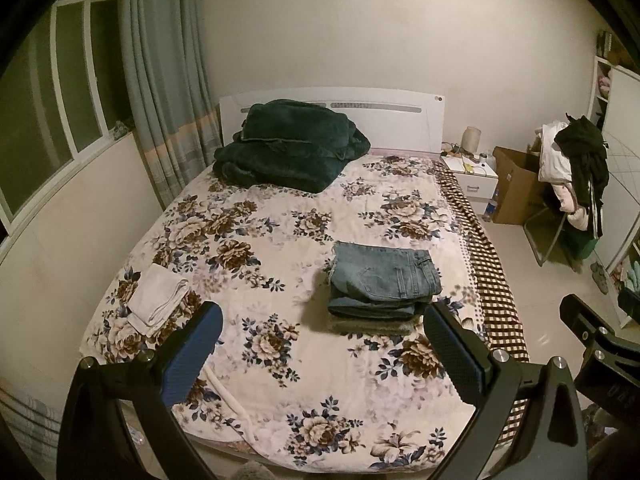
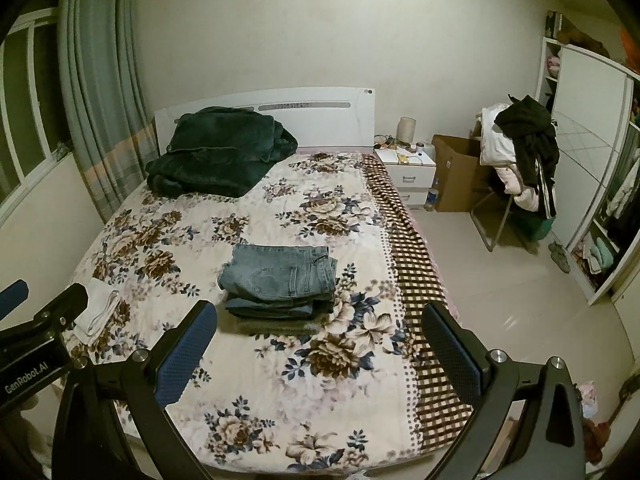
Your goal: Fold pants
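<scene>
A stack of folded pants lies on the floral bed cover [image 1: 280, 248], blue jeans [image 1: 384, 276] on top and a greyish pair [image 1: 372, 326] at the bottom. The stack also shows in the right wrist view [image 2: 280, 276]. A folded white garment [image 1: 158, 298] lies near the bed's left edge, also in the right wrist view [image 2: 98, 310]. My left gripper [image 1: 324, 344] is open and empty, held above the foot of the bed, short of the stack. My right gripper [image 2: 320, 340] is open and empty, likewise above the near part of the bed.
A folded dark green blanket [image 1: 288, 146] lies at the headboard. A checked sheet [image 2: 416, 280] hangs over the bed's right side. A white nightstand [image 2: 408, 168], a cardboard box [image 2: 456, 172], a chair piled with clothes [image 2: 520, 156] and a wardrobe [image 2: 592, 168] stand to the right.
</scene>
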A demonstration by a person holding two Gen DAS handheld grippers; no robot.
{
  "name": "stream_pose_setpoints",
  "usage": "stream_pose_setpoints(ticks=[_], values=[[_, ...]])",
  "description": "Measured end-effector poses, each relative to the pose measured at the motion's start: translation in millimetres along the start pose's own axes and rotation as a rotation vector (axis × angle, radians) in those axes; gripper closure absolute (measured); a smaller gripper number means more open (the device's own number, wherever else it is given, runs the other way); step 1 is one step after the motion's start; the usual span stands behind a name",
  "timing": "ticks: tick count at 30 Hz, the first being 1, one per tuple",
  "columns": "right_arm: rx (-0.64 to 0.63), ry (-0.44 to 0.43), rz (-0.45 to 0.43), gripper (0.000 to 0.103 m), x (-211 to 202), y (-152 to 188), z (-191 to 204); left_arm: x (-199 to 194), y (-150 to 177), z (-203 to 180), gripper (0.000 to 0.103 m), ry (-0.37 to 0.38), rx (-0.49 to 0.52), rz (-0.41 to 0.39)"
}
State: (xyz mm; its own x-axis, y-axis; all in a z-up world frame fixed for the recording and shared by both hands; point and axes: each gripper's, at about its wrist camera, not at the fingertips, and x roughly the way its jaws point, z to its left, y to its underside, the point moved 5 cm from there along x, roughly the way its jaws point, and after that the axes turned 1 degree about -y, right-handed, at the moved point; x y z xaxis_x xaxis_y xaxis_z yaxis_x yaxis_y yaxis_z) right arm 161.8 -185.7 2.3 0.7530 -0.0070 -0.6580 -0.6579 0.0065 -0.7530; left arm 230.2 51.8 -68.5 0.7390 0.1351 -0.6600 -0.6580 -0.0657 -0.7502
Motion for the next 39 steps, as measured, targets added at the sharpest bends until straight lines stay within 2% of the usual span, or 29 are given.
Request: stream_pose_setpoints(ticks=[39], values=[[0.013, -0.005, -0.009, 0.000, -15, -8, 4, -10, -11, 3, 0.000, -0.005, 0.013, -0.023]])
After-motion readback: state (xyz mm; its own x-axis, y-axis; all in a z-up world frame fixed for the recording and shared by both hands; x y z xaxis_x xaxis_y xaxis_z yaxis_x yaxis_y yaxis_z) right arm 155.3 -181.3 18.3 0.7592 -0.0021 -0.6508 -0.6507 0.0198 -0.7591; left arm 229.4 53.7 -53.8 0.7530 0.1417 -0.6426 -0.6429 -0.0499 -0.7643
